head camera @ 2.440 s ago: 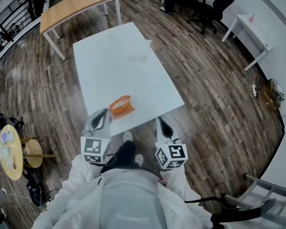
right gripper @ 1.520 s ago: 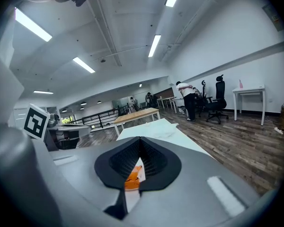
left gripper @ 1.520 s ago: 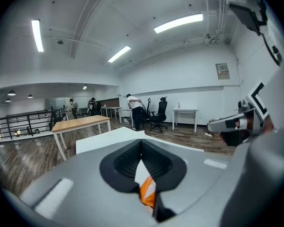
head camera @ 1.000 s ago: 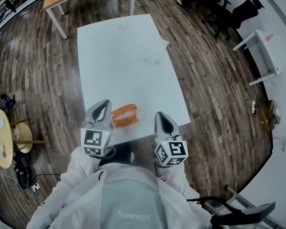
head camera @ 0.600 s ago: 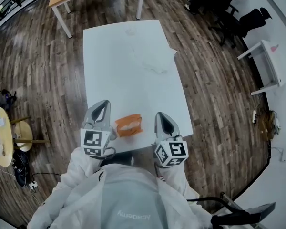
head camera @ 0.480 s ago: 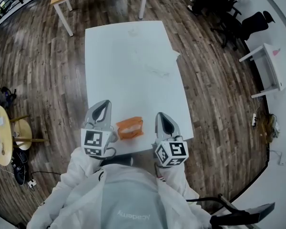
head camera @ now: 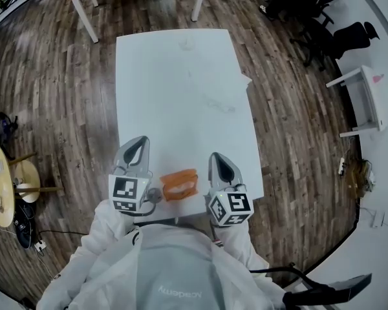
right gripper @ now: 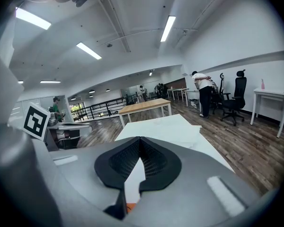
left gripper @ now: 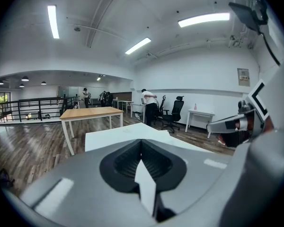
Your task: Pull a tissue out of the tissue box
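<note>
Left tongs [head camera: 140, 142] and right tongs [head camera: 218, 157] are closed on nothing and held flanking the tissue box [head camera: 180, 184] at the worktop [head camera: 174, 89] edge, presumably staged for the pull.

1. Right gripper [right gripper: 140, 143] — jaws together at the tips, nothing clamped; a sliver of the orange tissue box [right gripper: 129, 207] shows low in the gap beneath the tips.
2. White table [right gripper: 170, 129] stretches ahead; wooden table [right gripper: 144, 106] beyond it.
3. Person [right gripper: 201, 91] stands far right — beside office chairs [right gripper: 234, 100].
</note>
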A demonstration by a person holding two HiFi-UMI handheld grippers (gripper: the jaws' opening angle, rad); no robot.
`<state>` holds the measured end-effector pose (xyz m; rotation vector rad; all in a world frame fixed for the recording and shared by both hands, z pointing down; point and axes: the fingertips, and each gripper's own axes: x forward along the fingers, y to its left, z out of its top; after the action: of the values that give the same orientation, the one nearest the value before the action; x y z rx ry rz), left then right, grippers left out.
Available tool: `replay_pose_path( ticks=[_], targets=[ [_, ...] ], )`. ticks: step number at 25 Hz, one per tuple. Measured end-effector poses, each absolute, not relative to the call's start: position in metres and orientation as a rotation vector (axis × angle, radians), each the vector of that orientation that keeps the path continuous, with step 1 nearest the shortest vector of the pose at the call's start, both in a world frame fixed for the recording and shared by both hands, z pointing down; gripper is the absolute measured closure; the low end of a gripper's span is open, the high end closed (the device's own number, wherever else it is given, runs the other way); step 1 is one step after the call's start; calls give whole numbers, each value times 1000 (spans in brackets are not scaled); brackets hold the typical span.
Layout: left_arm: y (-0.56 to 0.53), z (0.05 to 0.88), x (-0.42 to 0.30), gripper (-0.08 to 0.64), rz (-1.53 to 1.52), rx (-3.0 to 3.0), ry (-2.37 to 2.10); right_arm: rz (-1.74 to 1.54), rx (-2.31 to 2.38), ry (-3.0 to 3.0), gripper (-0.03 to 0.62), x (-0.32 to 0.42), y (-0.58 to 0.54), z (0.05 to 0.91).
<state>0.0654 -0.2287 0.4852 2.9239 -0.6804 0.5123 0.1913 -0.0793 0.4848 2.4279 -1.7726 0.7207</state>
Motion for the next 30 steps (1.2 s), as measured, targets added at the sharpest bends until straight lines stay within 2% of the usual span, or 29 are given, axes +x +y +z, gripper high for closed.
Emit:
replay_pose_path(
  ticks=[16, 30],
  targets=[
    [-236, 491, 63, 560, 535, 2876, -718, 733, 2370, -1803, 592, 197, -96, 485],
    [-222, 483, 56, 560, 568, 2827, -950, 746, 2213, -2008, 591, 211, -106, 491]
  ],
)
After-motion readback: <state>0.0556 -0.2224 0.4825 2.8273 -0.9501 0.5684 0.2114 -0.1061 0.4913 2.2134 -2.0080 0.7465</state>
